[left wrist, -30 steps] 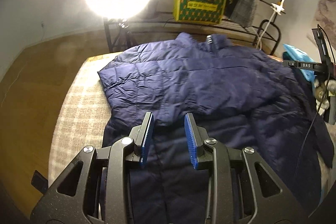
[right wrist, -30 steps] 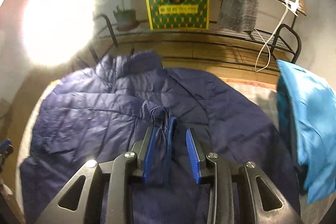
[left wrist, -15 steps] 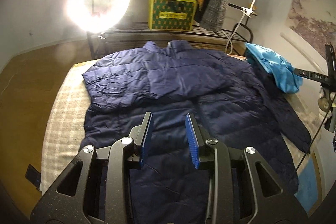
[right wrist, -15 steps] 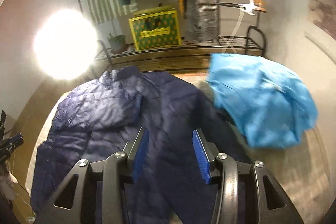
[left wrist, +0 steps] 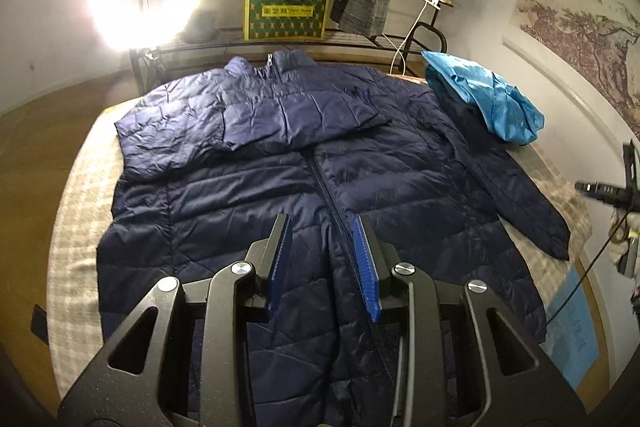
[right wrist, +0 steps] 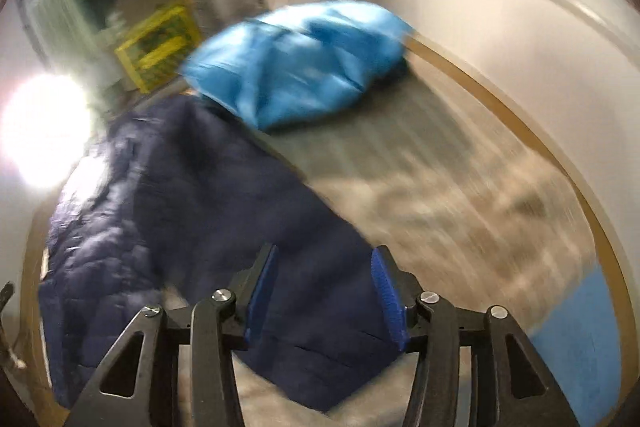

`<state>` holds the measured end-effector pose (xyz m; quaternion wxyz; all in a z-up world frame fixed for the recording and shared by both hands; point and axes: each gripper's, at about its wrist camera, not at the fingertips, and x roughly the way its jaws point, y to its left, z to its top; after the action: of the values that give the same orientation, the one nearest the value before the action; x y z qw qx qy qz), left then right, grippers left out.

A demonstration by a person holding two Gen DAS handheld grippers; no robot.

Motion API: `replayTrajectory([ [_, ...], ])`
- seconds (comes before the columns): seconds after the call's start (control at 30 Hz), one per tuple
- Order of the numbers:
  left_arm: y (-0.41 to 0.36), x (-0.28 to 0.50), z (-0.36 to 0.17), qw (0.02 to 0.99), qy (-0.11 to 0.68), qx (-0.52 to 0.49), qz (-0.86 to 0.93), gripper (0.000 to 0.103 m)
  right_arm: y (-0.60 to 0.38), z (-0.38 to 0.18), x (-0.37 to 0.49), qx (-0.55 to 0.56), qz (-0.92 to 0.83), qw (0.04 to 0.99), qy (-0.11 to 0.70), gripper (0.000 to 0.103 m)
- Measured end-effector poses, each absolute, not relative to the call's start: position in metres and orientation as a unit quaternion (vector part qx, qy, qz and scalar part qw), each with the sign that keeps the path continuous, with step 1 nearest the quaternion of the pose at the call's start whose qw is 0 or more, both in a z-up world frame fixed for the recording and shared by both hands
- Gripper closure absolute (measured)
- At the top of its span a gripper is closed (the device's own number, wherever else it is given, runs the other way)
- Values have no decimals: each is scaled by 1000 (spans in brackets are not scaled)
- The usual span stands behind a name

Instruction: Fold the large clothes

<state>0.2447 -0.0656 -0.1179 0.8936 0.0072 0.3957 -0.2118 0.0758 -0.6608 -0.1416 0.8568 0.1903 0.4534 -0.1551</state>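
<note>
Checked beige bedcover carries our navy quilted puffer jacket, front up, one sleeve already across the chest; its other sleeve lies out flat. Left gripper and right gripper both spread, pinching nothing. We judge it light, soft, slippery — best taken at that sleeve's cuff, beside the crumpled bright blue garment.

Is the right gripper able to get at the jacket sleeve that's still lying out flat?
Probably yes. The right gripper is open right above the loose sleeve, with nothing covering it; the blue bundle lies farther back. The view is blurred.
</note>
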Motion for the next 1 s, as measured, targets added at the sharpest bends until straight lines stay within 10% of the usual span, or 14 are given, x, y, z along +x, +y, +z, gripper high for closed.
replayTrajectory([
  [0.63, -64, 248, -137, 882, 423, -7, -208, 71, -708, -225, 29, 344, -215, 788, 464, 36],
  [0.83, -57, 252, -140, 883, 424, -10, -201, 71, -690, -222, 44, 292, -194, 798, 490, 91],
  [1.0, -49, 253, -139, 886, 420, -13, -196, 71, -677, -195, 51, 273, -186, 823, 462, 97],
])
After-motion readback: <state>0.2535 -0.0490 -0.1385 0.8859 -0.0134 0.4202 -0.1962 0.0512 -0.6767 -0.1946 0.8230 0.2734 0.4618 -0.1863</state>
